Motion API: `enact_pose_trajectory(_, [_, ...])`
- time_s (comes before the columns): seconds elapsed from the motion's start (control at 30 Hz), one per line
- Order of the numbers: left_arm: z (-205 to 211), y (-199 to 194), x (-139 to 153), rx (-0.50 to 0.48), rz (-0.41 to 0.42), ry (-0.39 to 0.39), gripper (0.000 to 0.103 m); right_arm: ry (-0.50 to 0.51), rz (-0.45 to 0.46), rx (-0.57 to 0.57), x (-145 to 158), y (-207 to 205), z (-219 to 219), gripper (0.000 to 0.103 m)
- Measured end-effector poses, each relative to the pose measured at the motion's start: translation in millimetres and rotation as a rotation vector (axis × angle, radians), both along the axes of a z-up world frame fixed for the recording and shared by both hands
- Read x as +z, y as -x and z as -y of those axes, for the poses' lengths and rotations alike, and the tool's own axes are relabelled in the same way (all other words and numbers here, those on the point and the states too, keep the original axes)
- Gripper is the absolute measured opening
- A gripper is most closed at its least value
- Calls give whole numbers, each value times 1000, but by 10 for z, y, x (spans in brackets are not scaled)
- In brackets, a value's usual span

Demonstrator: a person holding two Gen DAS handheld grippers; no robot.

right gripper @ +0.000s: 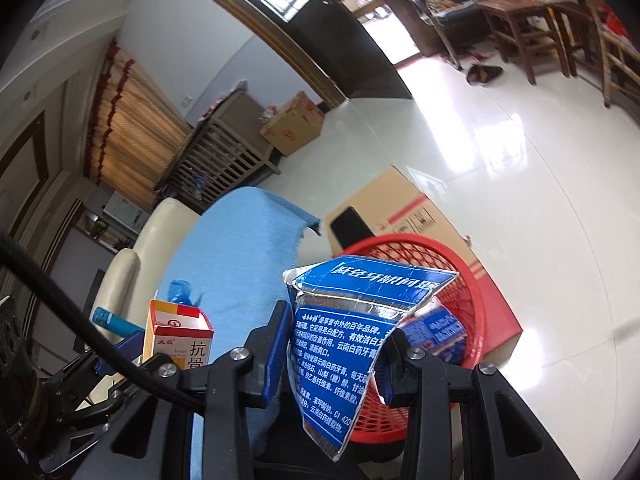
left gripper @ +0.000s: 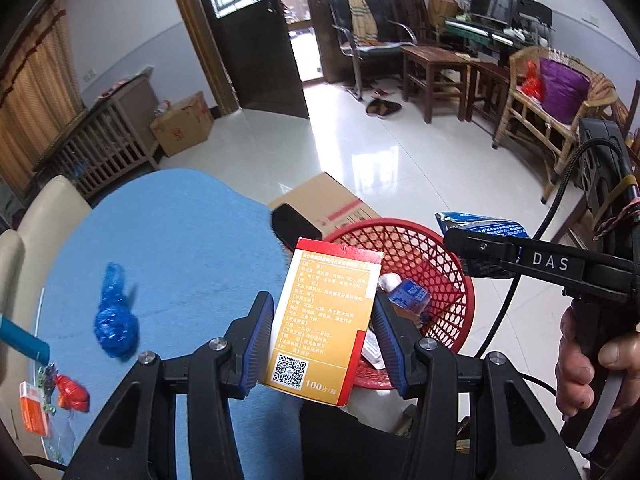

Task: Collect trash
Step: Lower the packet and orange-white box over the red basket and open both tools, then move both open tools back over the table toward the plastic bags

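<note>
My left gripper (left gripper: 322, 320) is shut on an orange and red medicine box (left gripper: 328, 320), held at the table edge beside the red mesh basket (left gripper: 452, 280). The box also shows in the right wrist view (right gripper: 180, 336). My right gripper (right gripper: 338, 344) is shut on a crumpled blue toothpaste carton (right gripper: 348, 344), held over the red basket (right gripper: 476, 312). That carton also shows in the left wrist view (left gripper: 480, 228), above the basket rim. A blue box (left gripper: 410, 294) and white scraps lie inside the basket.
On the blue tablecloth (left gripper: 180, 240) lie a crumpled blue plastic bag (left gripper: 114, 320), a red wrapper (left gripper: 74, 394), an orange packet (left gripper: 34, 406) and a blue tube (left gripper: 24, 340). A cardboard box (left gripper: 332, 204) stands behind the basket. A cream chair (left gripper: 36, 216) is at left.
</note>
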State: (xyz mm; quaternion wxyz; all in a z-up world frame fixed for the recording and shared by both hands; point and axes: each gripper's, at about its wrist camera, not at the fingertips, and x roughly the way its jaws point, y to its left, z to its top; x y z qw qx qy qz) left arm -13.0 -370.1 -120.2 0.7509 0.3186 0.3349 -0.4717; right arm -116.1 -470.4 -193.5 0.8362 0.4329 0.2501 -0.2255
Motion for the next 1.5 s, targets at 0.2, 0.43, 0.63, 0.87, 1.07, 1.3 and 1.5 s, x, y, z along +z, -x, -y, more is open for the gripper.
enact_pose_trajectory(0.2, [215, 44, -196, -57, -29, -26, 53, -60, -36, -26, -293, 10, 171, 40])
enact_pose_trajectory(0.43, [336, 67, -425, -118, -54, -64, 54, -136, -82, -51, -591, -54, 311, 42])
enact_pose_trajectory(0.63, [260, -77, -463, -125, -63, -40, 65, -212, -99, -69, -753, -96, 409, 57])
enact_pose_trajectory(0.87, [-29, -345, -525, -43, -83, -30, 65, -205, -122, -80, -741, -183, 421, 57])
enact_pose_trajectory(1.07, [-478, -607, -452, 71, -94, 7, 65, -186, -146, -33, -689, -429, 277, 57])
enact_pose_trajectory(1.3, [-1135, -890, -368, 213, -95, 62, 65, -117, -164, 70, -463, -849, -67, 57])
enact_pose_trajectory(1.5, [-1713, -1113, -254, 331, -68, 119, 68, -49, -177, 169, -223, -1266, -478, 57])
